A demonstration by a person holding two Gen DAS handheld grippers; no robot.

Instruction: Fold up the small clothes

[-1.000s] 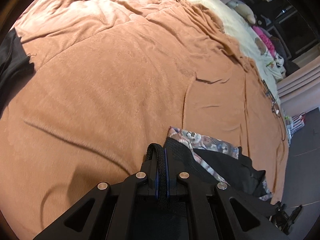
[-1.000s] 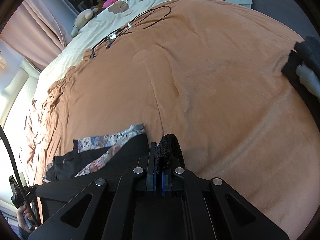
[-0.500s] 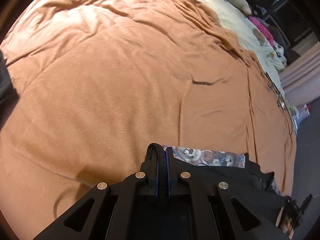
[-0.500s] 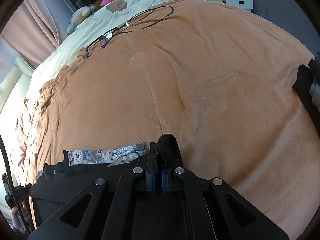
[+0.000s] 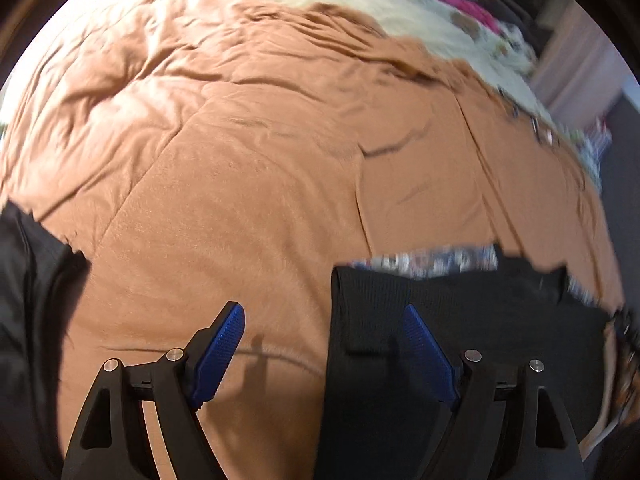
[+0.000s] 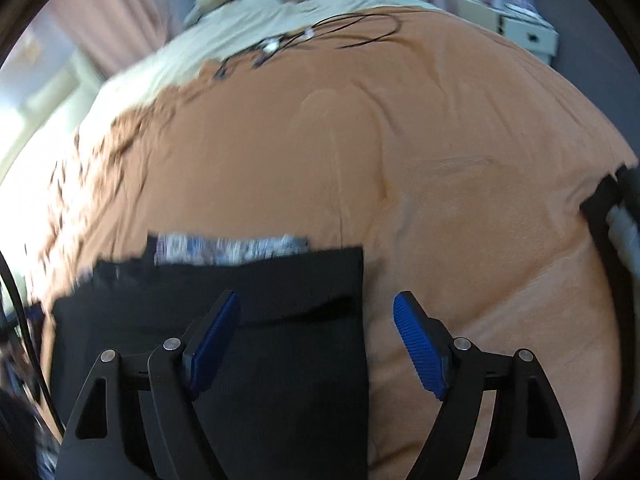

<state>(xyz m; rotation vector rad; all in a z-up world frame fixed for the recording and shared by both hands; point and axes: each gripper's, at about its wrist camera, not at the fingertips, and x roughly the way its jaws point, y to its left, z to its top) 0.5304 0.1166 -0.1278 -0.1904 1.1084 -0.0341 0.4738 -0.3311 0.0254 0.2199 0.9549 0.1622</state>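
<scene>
A small black garment (image 5: 460,320) with a patterned lining strip (image 5: 424,261) along its far edge lies flat on the brown blanket (image 5: 240,184). My left gripper (image 5: 324,316) is open above the garment's left edge, with its right blue pad (image 5: 428,354) over the black cloth and its left pad over blanket. In the right wrist view the same garment (image 6: 260,308) lies under my open right gripper (image 6: 316,306), whose left pad (image 6: 212,340) hangs over the cloth. The right edge of the garment runs between the two pads. Nothing is held.
Another dark garment (image 5: 28,300) lies at the left of the blanket, and a dark piece (image 6: 612,208) sits at the right edge. Black cables (image 6: 320,34) lie at the far end by a cream sheet (image 6: 248,24). A white drawer unit (image 6: 520,32) stands beyond.
Both grippers were shut on the black garment's corners; both have now opened and let it go. The garment lies spread flat on the blanket, nearer to me.
</scene>
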